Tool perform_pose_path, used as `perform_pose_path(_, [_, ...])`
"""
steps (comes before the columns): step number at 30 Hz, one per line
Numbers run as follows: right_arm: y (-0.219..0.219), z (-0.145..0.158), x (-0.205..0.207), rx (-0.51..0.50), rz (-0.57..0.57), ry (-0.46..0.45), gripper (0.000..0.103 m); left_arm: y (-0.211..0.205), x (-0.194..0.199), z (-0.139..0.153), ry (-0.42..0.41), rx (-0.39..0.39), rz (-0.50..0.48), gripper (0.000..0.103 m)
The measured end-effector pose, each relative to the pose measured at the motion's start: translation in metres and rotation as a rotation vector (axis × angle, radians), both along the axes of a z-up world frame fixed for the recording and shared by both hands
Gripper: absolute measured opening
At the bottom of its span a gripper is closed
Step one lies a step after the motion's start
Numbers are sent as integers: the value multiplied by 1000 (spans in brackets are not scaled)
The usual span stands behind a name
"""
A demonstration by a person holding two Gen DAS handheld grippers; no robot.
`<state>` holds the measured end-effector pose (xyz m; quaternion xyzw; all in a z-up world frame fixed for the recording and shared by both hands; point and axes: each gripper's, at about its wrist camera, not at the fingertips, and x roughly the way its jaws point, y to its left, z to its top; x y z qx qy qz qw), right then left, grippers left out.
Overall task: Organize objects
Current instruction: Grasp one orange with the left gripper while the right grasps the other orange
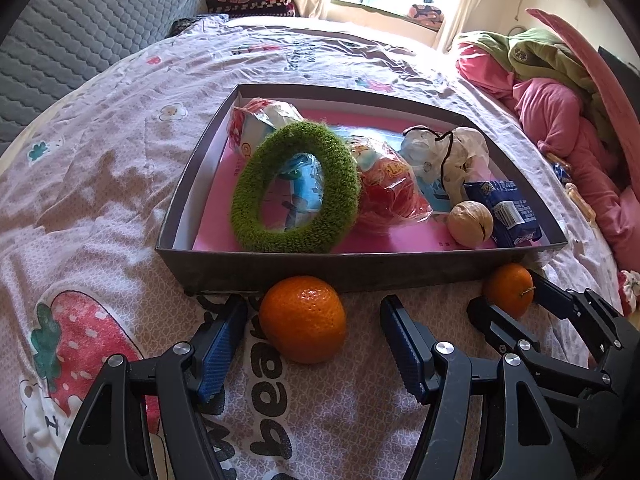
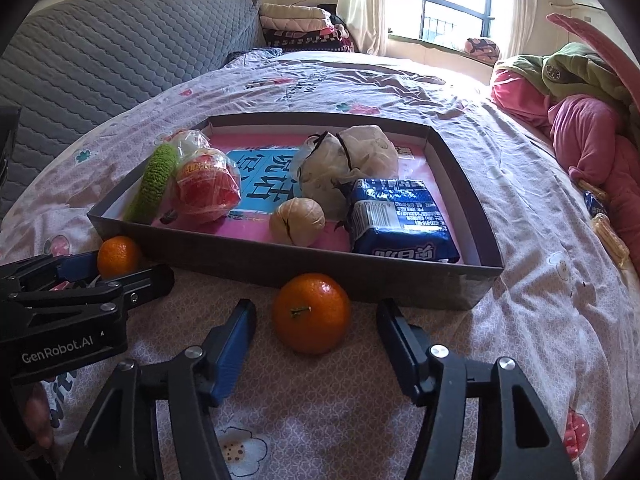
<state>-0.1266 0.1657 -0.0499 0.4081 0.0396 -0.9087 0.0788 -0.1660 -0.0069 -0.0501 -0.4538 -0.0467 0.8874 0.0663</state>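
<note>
While hovering low over the bed (image 1: pixel 100 208), spread around fruit on both sides, gripping nothing yet. Nearest in, the left gripper (image 1: pixel 314 320): blue-padded fingers (image 1: pixel 222 344) set wide either side of the left mandarin (image 1: pixel 303 318), bare bedspread showing between pad and peel on each flank. Sitting a touch closer to the left-hand pad, so not quite centred. Round fruit, no long axis to speak of; any squeeze across the middle should do. Already inside the gap, straight ahead of the palm, so likely a simple close, no reach needed.

Same story over at the right gripper (image 2: pixel 316 314): fingers apart, right mandarin (image 2: pixel 310 312) parked between the pads, stem turned up toward the camera, a strip of bedspread visible on both sides, not pinched. Each hand nearer its own fruit; no crossing called for.

Just beyond both mandarins, right up against them or nearly so: the front wall of the grey box (image 2: pixel 360 276). Probably the one snag, needing a lift over that wall before any push forward.

Inside, front to back: walnut (image 2: pixel 297 222) and blue packet (image 2: pixel 402 220) near the front, red snack bag (image 2: pixel 208 190) and green ring (image 2: pixel 154 182) toward the left, white tied bag (image 2: pixel 344 164) behind. Open pink floor between red bag and walnut, looking like room enough for two small fruits.
</note>
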Motion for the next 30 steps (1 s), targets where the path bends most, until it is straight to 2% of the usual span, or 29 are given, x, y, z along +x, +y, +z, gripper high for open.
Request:
perform_pose_path(10, [-3,-2,-2,10,10,1,51,8,0,2,11,-21,-12,61])
perform_pose_path(15, [-3,-2,-2,3,18,1,40,6,0,2,9,-23,-5,57])
perform_pose_path(18, [-3,-1,-2,3,19,1,38,6,0,2,10,-32,-1,53])
perform_pose_path(24, [-3,-1,-1,1,20,1,37,5,1,3,13,-63,13,39])
perform_pose_path(30, [-3,0,0,-3,25,1,37,4,2,5,16,-60,10,39])
